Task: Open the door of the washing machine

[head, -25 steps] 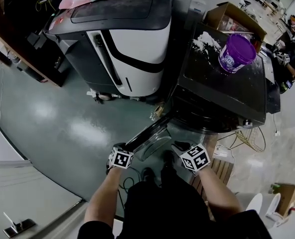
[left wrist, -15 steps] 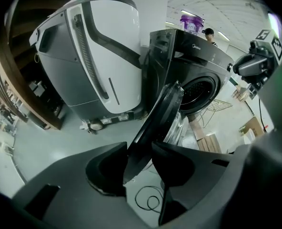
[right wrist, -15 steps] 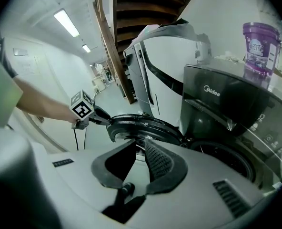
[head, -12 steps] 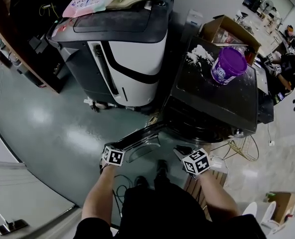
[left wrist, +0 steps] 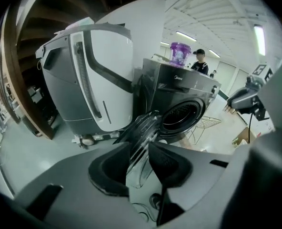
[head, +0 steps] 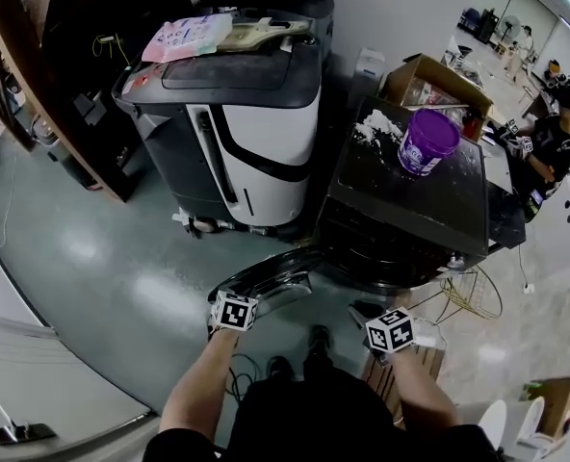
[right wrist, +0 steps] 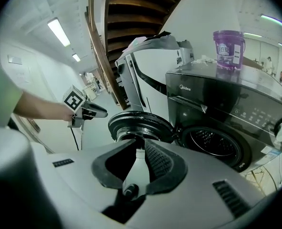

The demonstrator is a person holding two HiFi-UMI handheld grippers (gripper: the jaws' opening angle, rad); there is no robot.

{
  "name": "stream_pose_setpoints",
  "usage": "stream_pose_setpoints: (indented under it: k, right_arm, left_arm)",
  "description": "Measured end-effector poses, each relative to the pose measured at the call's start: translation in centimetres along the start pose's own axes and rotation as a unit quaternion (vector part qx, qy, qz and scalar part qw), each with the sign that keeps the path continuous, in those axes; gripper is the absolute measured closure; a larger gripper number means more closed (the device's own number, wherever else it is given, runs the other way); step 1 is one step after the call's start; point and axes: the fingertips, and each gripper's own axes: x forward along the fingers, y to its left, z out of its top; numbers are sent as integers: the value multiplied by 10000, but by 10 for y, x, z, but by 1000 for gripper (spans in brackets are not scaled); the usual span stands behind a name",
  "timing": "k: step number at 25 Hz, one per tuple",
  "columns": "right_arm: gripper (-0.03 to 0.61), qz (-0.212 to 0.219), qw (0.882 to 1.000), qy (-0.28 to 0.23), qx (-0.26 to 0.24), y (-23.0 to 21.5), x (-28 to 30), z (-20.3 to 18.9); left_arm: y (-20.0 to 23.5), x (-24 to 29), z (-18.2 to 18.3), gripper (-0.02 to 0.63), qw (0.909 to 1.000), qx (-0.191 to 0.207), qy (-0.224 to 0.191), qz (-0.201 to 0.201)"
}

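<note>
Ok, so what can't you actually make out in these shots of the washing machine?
Inside of the drum: too dark in both gripper views; in the head view the top of the washing machine covers it.
Symbols on the control panel: right gripper view, too small.
Label on the purple tub: too small and blurred in every view.
Contents of the cardboard box: head view, small and blurred.

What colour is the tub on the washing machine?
Purple round plastic tub, clearest in right gripper view.
</note>
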Motion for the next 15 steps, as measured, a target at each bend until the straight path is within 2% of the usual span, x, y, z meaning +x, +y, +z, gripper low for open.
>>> stream_pose_setpoints:
  k: [5, 10, 15]
  right_arm:
    - [511, -10, 9997, -200, 120, 21, -6, -5]
    - [512, 18, 9992, -380, 147, 49, -15, -4]
    - [513, -55, 9977, -651, 167, 54, -36, 7]
  left_arm:
    - [-14, -32, 11, 488, 9992, 43, -363, -159]
    - [-21, -57, 7, 492, 9981, 164, -535, -252]
    - [-26, -77, 12, 495, 9963, 30, -831, -233]
